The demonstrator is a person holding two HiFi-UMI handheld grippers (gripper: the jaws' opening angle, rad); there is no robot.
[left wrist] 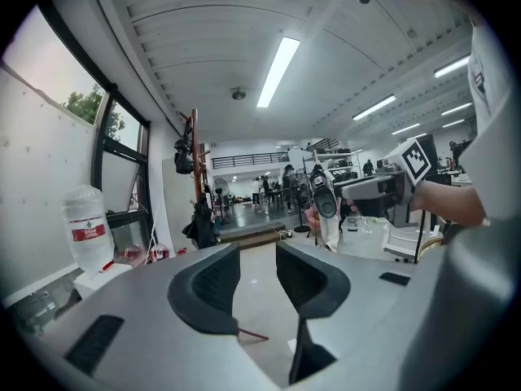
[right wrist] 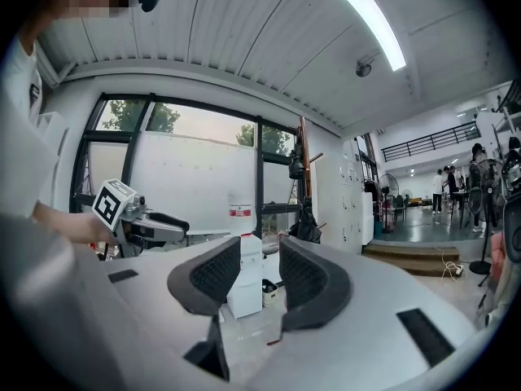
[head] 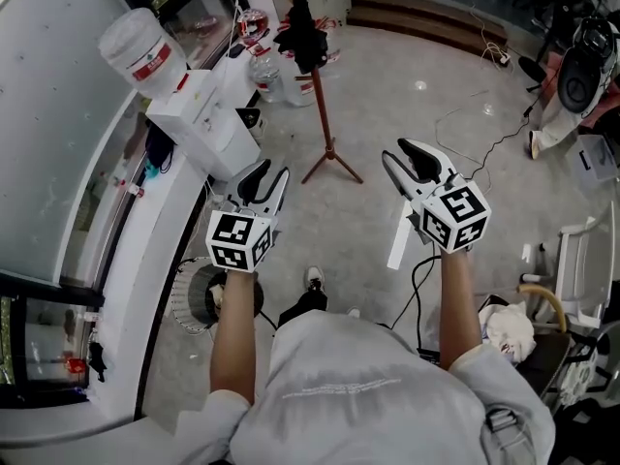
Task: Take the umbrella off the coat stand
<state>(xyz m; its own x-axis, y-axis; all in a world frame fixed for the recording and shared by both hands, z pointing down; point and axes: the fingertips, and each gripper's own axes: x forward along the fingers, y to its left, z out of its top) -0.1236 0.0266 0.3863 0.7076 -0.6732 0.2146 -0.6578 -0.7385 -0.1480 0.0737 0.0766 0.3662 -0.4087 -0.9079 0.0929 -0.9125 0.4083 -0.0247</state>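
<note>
In the head view a black folded umbrella point(head: 301, 37) hangs near the top of a reddish-brown coat stand point(head: 321, 105) with tripod feet, well ahead of both grippers. My left gripper point(head: 263, 180) and right gripper point(head: 414, 160) are held side by side, pointing toward the stand, both open with nothing between the jaws. The left gripper view shows the stand point(left wrist: 194, 149) far off at left with the umbrella point(left wrist: 201, 223) hanging low on it, beyond my left gripper point(left wrist: 257, 279). In the right gripper view the umbrella point(right wrist: 308, 227) hangs on the stand point(right wrist: 302, 157) beyond my right gripper point(right wrist: 259, 277).
A white water dispenser point(head: 207, 124) with a bottle point(head: 141, 52) on top stands left of the stand, along a glass wall. A floor fan point(head: 198, 299) sits by my left arm. Cables point(head: 484, 148) trail across the floor at right, and steps point(head: 426, 19) rise behind.
</note>
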